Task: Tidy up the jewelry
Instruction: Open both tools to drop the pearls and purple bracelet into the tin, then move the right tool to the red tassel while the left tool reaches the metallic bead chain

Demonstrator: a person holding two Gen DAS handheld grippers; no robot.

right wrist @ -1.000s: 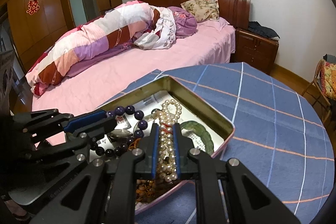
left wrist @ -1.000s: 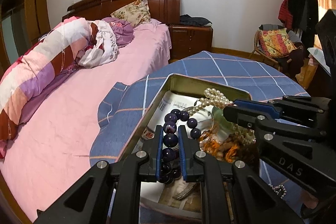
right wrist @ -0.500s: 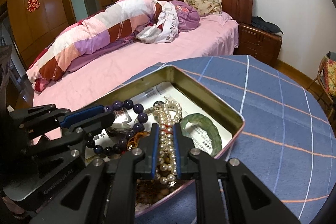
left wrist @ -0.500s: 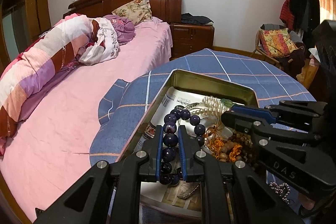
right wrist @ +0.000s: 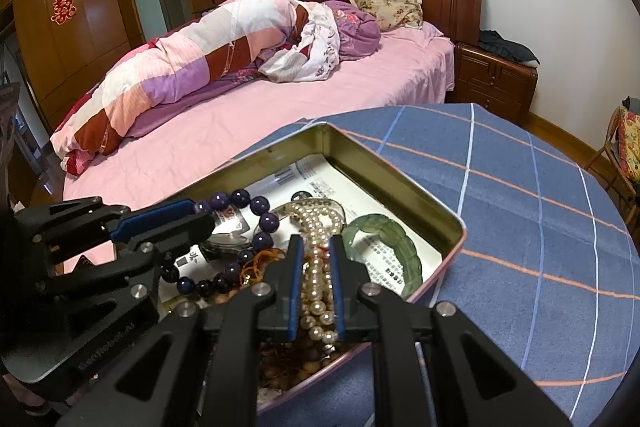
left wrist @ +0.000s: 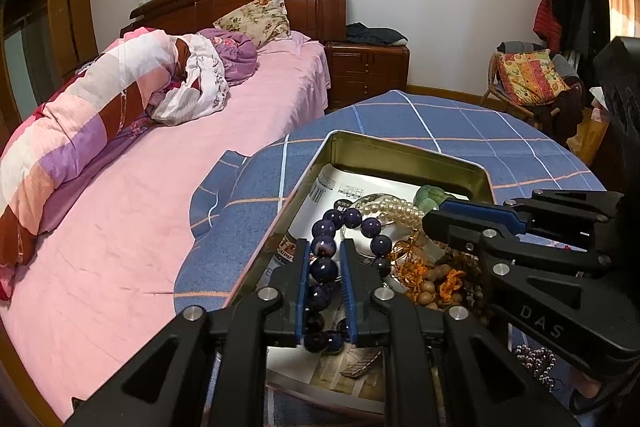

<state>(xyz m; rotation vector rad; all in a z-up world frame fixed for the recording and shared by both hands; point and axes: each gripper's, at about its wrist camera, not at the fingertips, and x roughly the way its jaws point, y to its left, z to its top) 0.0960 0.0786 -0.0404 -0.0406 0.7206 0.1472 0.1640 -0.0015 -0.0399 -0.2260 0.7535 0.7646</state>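
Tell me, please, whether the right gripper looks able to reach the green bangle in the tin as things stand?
Probably not yet: the right gripper is shut on the pearl necklace. The green bangle lies uncovered just beside it in the tin.

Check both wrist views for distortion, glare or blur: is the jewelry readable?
Left wrist view: strong fisheye bend, dark corners; purple beads sharp with small highlights between the fingers. Right wrist view: same curvature; pearls crisp, tin wall slightly shiny, no blur.
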